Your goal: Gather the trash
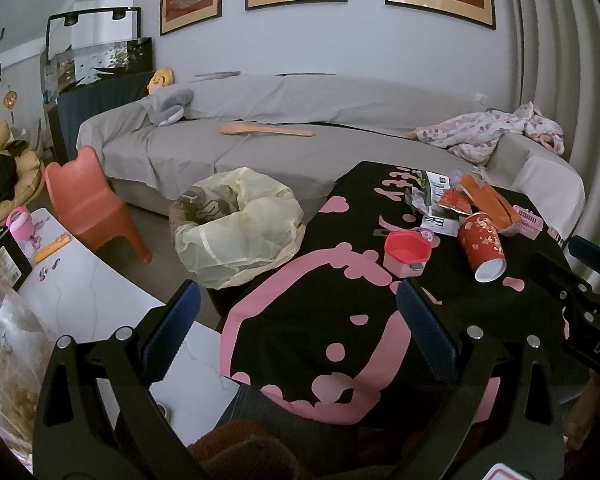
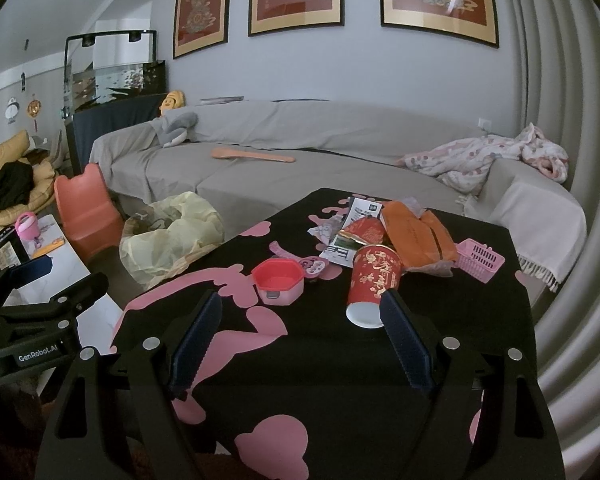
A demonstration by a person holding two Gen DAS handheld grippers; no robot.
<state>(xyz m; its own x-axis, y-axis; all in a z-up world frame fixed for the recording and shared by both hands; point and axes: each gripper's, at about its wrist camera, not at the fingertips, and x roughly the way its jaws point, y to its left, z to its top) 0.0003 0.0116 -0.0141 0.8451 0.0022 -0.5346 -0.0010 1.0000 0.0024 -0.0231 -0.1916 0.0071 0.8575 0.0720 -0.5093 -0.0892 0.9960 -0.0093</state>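
Both tools wide, holding nothing: left tool [image 1: 298,300], right tool [image 2: 300,312]. Red paper cup [image 2: 374,280] lies tipped mid-frame on desk [image 2: 340,360]; lined bin [image 2: 172,236] centre-left.

A black cloth [image 2: 340,380] is showing large pink blotches across the table. A red paper cup [image 2: 374,280] is carrying gold ornament and showing a white base. A pink box [image 2: 278,280] is showing a red inside, and an orange packet [image 2: 416,236] is lying by a pink slotted basket [image 2: 482,258]. A pale yellow bag [image 1: 240,224] is lining the bin. The sofa cover [image 1: 300,120] is looking plain grey, the small chair [image 1: 88,204] orange-red, the blanket [image 2: 488,156] white with pink spots. Both grippers' finger pads [image 2: 198,336] are showing dark blue on black frames.
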